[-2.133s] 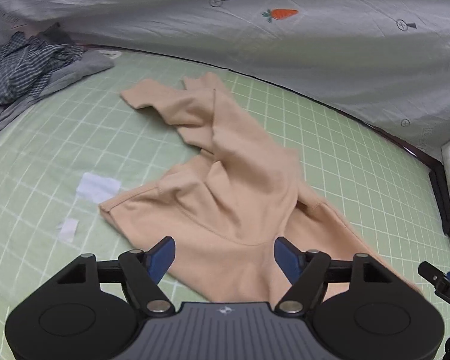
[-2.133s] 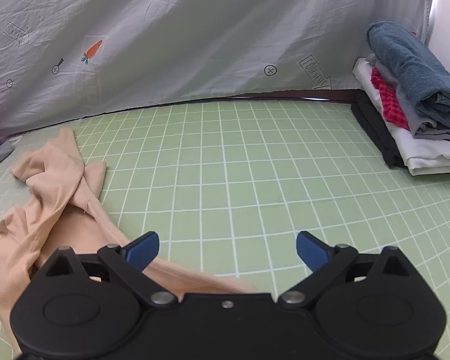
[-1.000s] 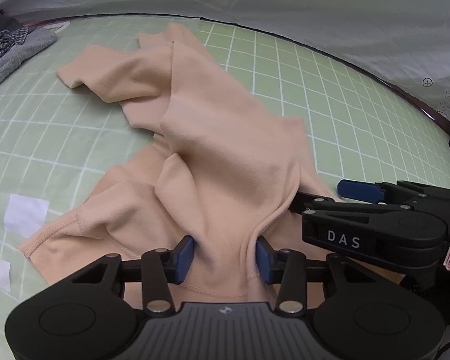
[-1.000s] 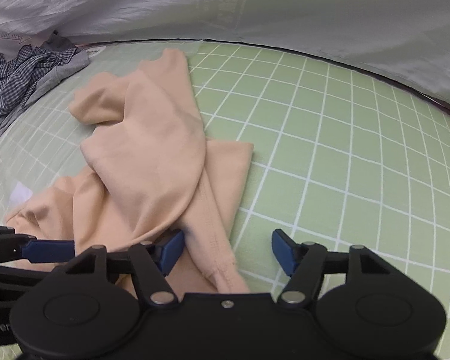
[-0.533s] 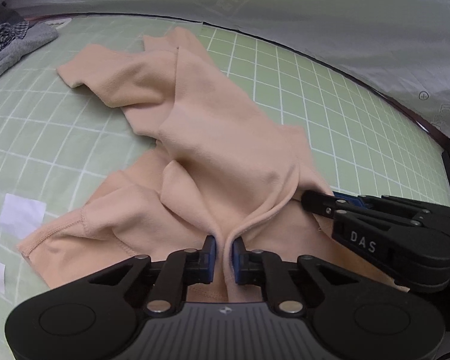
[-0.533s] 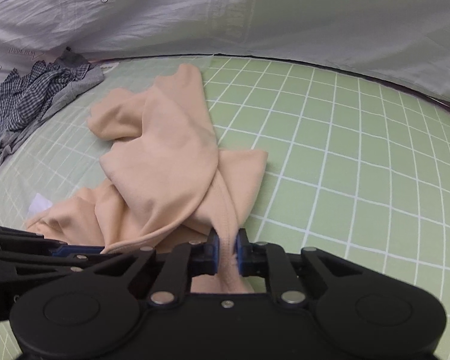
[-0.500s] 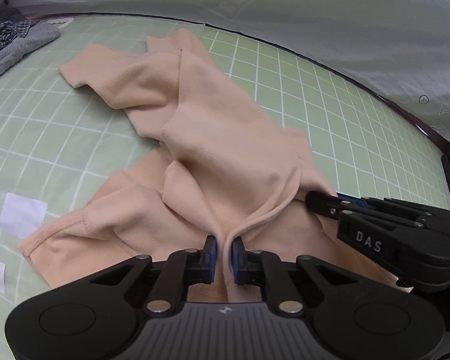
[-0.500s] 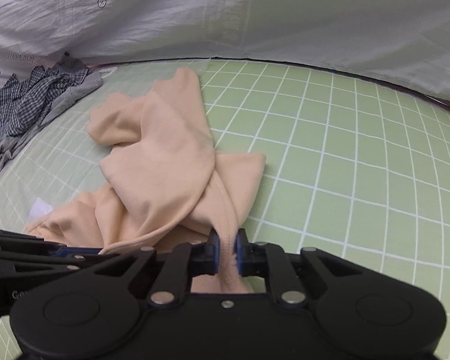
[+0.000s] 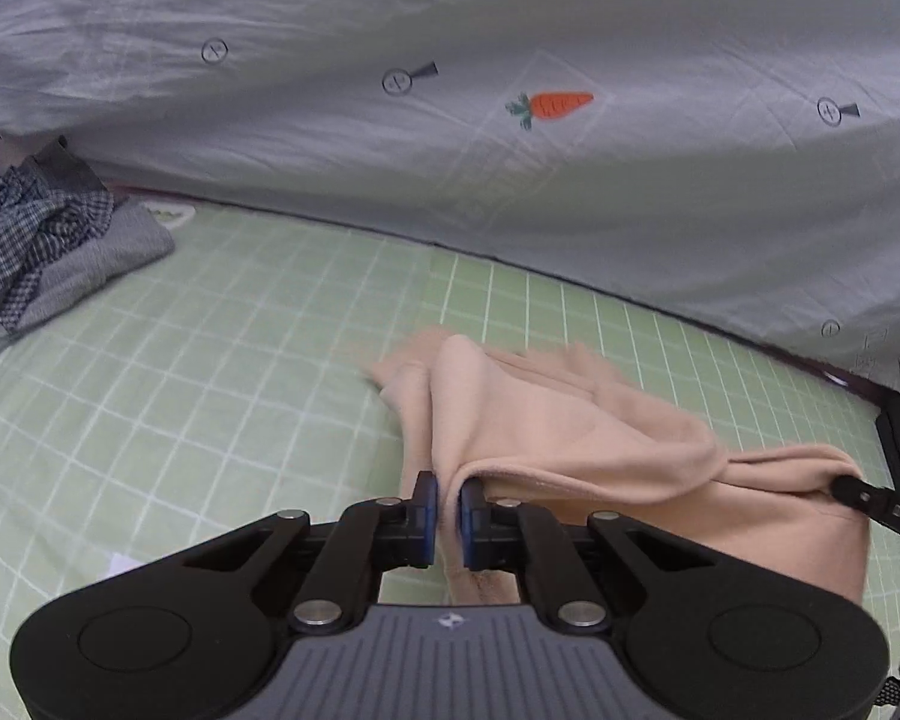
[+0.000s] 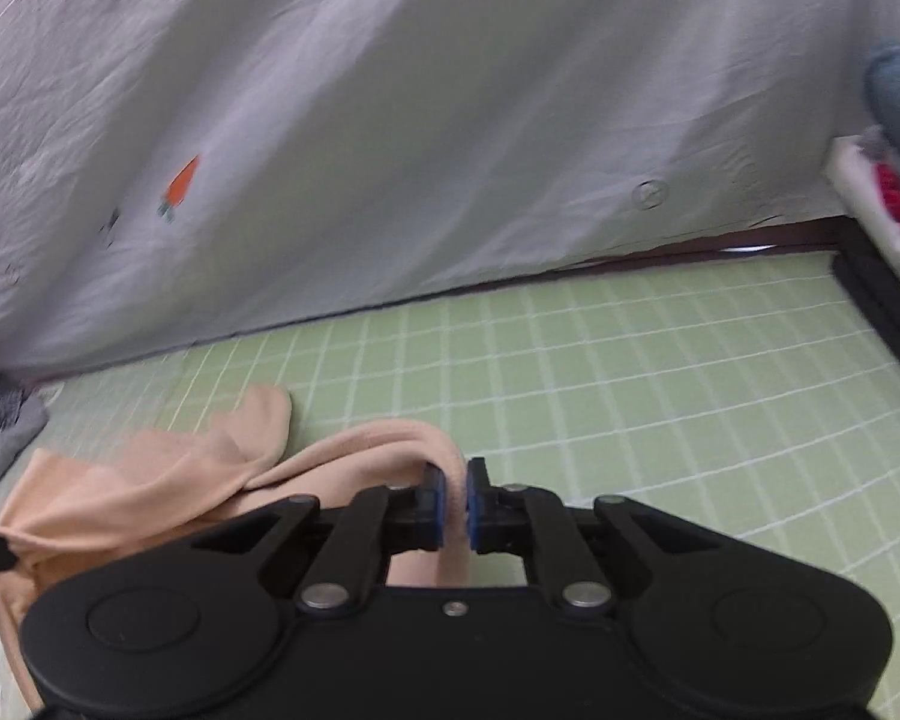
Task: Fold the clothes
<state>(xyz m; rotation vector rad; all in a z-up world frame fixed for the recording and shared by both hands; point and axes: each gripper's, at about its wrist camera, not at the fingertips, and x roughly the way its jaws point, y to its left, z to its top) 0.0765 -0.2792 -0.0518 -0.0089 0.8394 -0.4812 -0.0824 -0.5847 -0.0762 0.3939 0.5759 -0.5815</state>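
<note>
My left claw [image 9: 447,513] is pinched tight on a fold of the peach garment [image 9: 570,444], its blue pads [image 9: 427,516] pressed on the cloth with only fabric between them. My right claw [image 10: 455,507] is clamped the same way on another edge of that garment [image 10: 150,480], the hem looping over the pads and down between them. The cloth hangs stretched between my two claws, sagging in the middle, with its far end trailing on the green grid mat [image 9: 210,360] toward the back edge. From my left view the tip of the right claw [image 9: 882,507] shows at the right edge, holding its corner of the cloth. A crumpled checked shirt [image 9: 24,240] lies on grey cloth at the mat's far left corner. A stack of folded clothes [image 10: 894,180] sits past the mat's right edge, blurred. A pale sheet with carrot prints [image 9: 510,120] hangs behind the mat's back edge.
</note>
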